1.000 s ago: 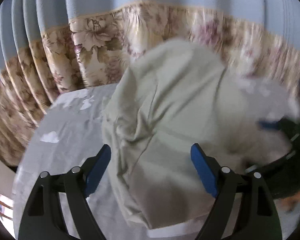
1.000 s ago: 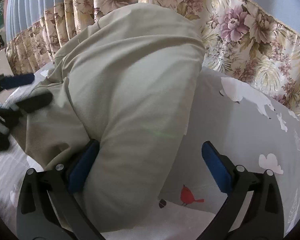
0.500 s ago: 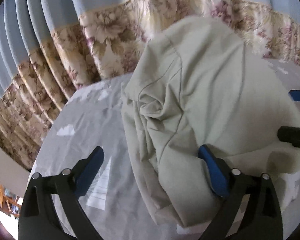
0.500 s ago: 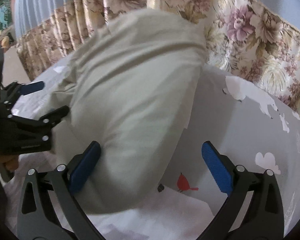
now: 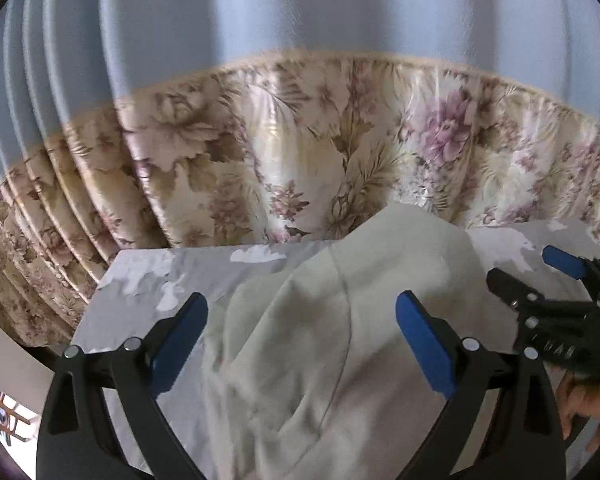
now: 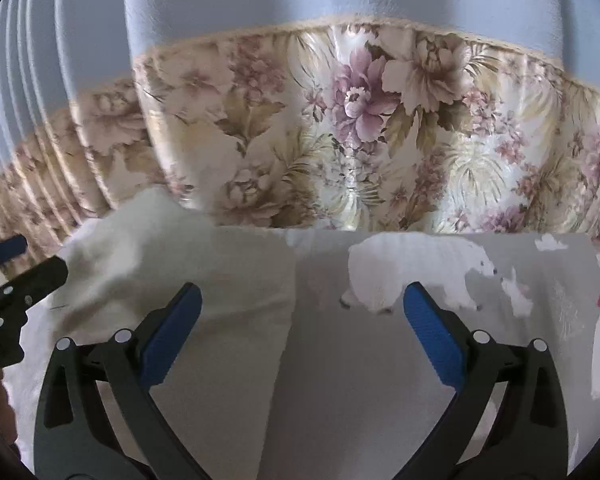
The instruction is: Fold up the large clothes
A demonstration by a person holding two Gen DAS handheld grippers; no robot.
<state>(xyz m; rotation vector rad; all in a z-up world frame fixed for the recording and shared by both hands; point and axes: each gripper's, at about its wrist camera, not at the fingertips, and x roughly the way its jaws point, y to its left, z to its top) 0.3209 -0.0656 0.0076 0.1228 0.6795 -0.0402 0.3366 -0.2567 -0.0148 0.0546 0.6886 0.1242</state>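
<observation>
Beige garment dropped flat | left gripper fingers opened wider | right gripper fingers spread, empty

The only lettering sits on the black body of the right claw as seen from the left wrist view: a few pale embossed characters, seen upside down and too blurred to read. Nothing else in either view carries any readable writing.

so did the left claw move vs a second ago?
Yes. The left claw has pulled back and up from the pale garment: the floral curtain band, barely seen before, now fills the left wrist view. Its jaws have just been opening; cloth lies between them, ungripped.
</observation>
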